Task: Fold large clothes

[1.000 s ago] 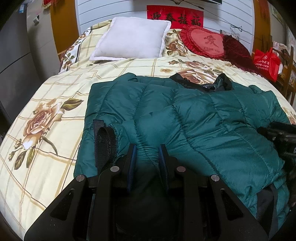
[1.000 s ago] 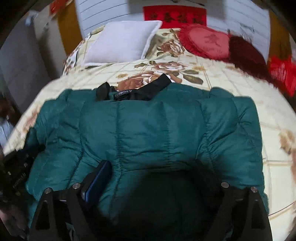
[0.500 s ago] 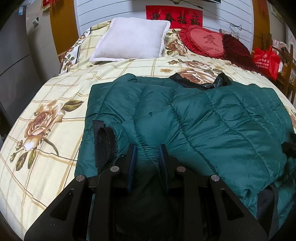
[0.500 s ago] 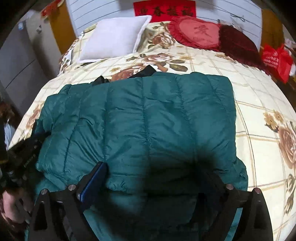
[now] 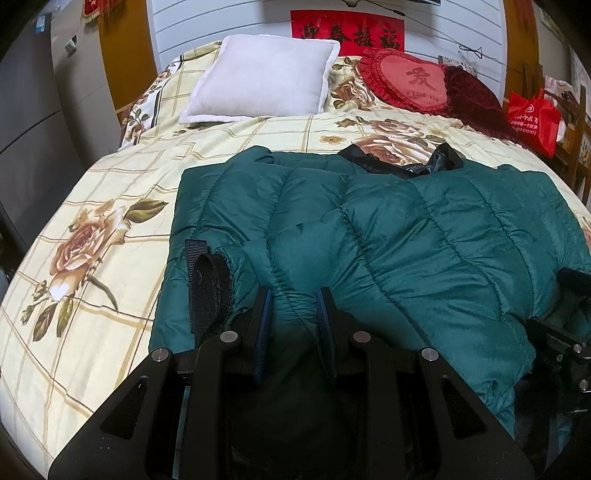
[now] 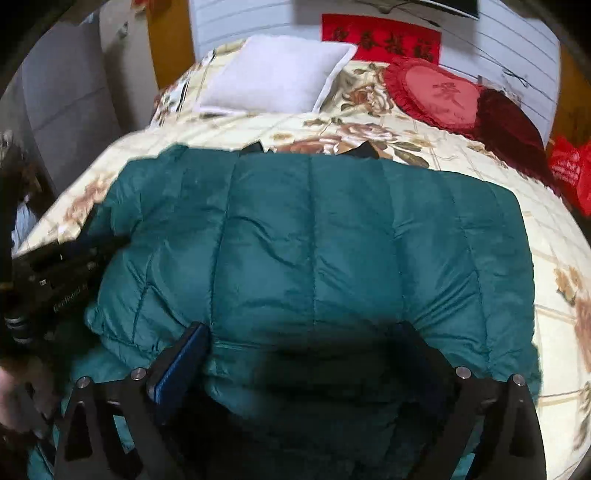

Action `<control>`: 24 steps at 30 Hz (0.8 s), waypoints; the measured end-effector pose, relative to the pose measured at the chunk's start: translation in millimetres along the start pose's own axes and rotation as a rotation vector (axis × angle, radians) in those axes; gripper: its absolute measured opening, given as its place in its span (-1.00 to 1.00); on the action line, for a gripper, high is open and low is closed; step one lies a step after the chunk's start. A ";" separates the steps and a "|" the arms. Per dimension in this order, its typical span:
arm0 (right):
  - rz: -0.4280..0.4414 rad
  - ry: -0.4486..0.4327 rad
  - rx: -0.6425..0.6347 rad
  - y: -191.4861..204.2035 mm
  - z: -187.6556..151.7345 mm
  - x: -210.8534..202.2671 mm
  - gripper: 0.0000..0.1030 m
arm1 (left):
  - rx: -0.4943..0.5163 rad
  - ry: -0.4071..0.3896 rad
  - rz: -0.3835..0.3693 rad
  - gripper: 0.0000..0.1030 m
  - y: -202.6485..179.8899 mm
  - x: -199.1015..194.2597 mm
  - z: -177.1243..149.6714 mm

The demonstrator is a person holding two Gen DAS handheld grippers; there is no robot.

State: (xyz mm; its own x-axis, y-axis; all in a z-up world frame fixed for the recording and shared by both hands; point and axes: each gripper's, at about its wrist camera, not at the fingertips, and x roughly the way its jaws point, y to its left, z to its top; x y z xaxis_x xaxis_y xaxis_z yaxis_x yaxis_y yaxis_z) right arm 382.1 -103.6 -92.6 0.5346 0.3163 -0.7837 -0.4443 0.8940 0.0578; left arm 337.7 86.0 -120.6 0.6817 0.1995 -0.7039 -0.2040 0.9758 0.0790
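Left wrist view is showing my left gripper (image 5: 293, 308) biting down on a bunched ridge of the green puffer jacket (image 5: 406, 240) near its hem, the blue pads pressing quilted fabric from both sides. The jacket is lying across the flowered bedspread (image 5: 92, 236), its black collar (image 5: 402, 162) pointing toward the pillows and a black Velcro cuff strap (image 5: 207, 288) curling up just beside my left finger. Moving rightward, my right gripper (image 6: 295, 362) is hovering over the jacket's near edge; its jaws have just been opening and are now standing wide, with the puffy panel lying between them but neither pad pressing on it. I am judging that a side panel is already laid over the body and that the next fold is what I am preparing. To do it well, I am thinking the left grip should keep pinning its ridge so the slippery shell is not sliding, while the right jaws are dropping onto a thick roll of hem, taking all layers rather than only the top skin, level with the left grip so the fold line is running straight. Air trapped in the down may be springing the fold back, so pressing it flat should help. Counting: one jacket, two grippers, one white pillow (image 5: 258, 77), one red heart cushion (image 5: 410, 81), one dark red cushion (image 5: 476, 99), one red bag (image 5: 532, 118), one red banner (image 5: 347, 31).
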 end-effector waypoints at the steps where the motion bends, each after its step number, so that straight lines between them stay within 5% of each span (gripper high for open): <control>1: 0.000 0.003 0.004 -1.0 0.2 0.4 0.96 | 0.000 0.000 0.001 -0.52 -0.3 -0.3 -0.1; 14: -0.049 -0.012 0.061 -11.0 3.0 -48.5 0.97 | 0.054 0.035 -0.005 -0.52 -2.8 -9.2 5.9; 19: -0.080 -0.019 0.069 -24.7 -1.2 -76.8 0.96 | 0.028 0.064 -0.065 -0.52 7.6 -33.1 9.5; 24: -0.120 -0.017 0.075 -41.0 -15.9 -101.2 0.96 | 0.060 0.032 -0.046 -0.52 13.5 -60.5 0.8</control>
State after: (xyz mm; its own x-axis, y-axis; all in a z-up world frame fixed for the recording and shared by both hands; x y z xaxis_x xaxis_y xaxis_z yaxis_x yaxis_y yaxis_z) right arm 334.9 -177.3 -25.5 0.5927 0.2108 -0.7773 -0.3222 0.9466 0.0111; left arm 294.2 87.2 -76.4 0.6662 0.1526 -0.7300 -0.1298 0.9876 0.0881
